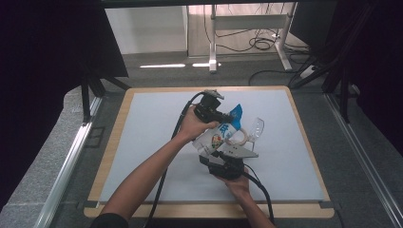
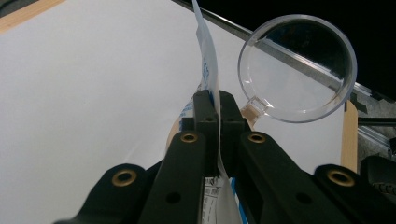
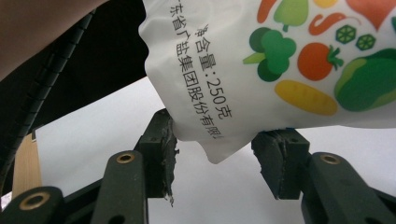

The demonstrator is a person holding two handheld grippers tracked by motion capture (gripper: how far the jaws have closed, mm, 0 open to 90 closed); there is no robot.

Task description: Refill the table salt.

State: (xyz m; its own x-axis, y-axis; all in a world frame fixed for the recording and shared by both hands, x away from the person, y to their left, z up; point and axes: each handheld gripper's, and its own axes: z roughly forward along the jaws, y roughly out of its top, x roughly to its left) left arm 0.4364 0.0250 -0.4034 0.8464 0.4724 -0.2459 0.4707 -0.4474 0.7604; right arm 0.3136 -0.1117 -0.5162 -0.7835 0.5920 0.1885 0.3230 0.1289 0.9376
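the soft, crinkly pouch [image 1: 219,134] hangs over the worktop's [image 1: 142,142] middle, pinched at its thin top edge by the left gripper [image 2: 218,105]; right gripper [image 3: 215,158] fingers gape wide around its limp bottom corner, likely light and slippery.

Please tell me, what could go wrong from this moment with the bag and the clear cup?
1. The left gripper pinches only the thin edge of the bag; it may slip out.
2. The right gripper is open around the bag's lower corner; closing off-centre could miss it.
3. The clear cup stands close and could be tipped.
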